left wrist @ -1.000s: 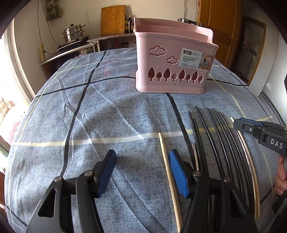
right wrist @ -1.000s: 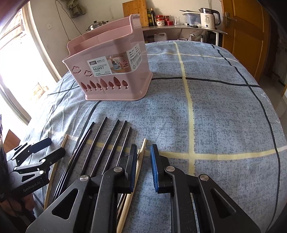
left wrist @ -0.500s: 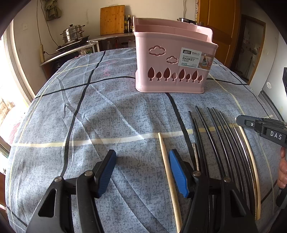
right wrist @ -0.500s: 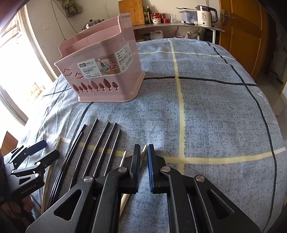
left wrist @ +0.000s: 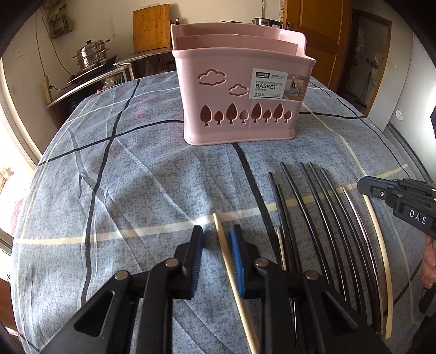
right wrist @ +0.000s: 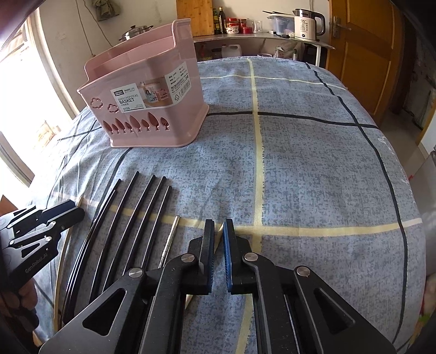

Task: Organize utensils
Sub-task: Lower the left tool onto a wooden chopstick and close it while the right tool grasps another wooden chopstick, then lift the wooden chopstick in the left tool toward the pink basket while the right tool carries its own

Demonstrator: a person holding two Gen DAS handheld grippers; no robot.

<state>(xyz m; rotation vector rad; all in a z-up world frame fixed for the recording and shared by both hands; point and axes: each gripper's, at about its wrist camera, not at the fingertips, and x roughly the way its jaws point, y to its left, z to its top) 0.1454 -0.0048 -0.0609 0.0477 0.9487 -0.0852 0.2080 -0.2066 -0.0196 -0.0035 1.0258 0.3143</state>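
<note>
Left gripper (left wrist: 216,256): low over the cloth at 6 o'clock in its own view, blue pads a narrow gap apart. A pale wooden chopstick (left wrist: 234,275) runs up through that gap, hugging the right pad (left wrist: 236,261); whether the pads actually pinch it, I cannot tell.

Right gripper (right wrist: 217,253): also at 6 o'clock in its view, jaws nearly together with just a slim slot between them. A second wooden chopstick (right wrist: 218,235) peeks out of the slot at the tip and again under the left finger; contact with the pads can't be judged.

Black chopsticks (left wrist: 313,217): fanned flat on the cloth at about 3 to 4 o'clock in the left view, tips pointing up toward the basket, lying side by side between the 2 grippers. In the right view they sit at 8 o'clock (right wrist: 130,223).

Metal chopstick (right wrist: 169,239): thin, silvery, just left of the right gripper, beside the black ones.

Pink basket (left wrist: 239,98): upright at 12 o'clock in the left view, 11 o'clock in the right view (right wrist: 147,109), standing on the cloth well apart from the chopsticks. Label reads BASKET, tree and cloud cut-outs on the front wall.

Tablecloth (right wrist: 313,168): blue-grey, crossed by black and cream lines, everything rests on it.

Background: steel pot (left wrist: 91,53) at 10 o'clock, white kettle (right wrist: 309,24) at 1 o'clock.
</note>
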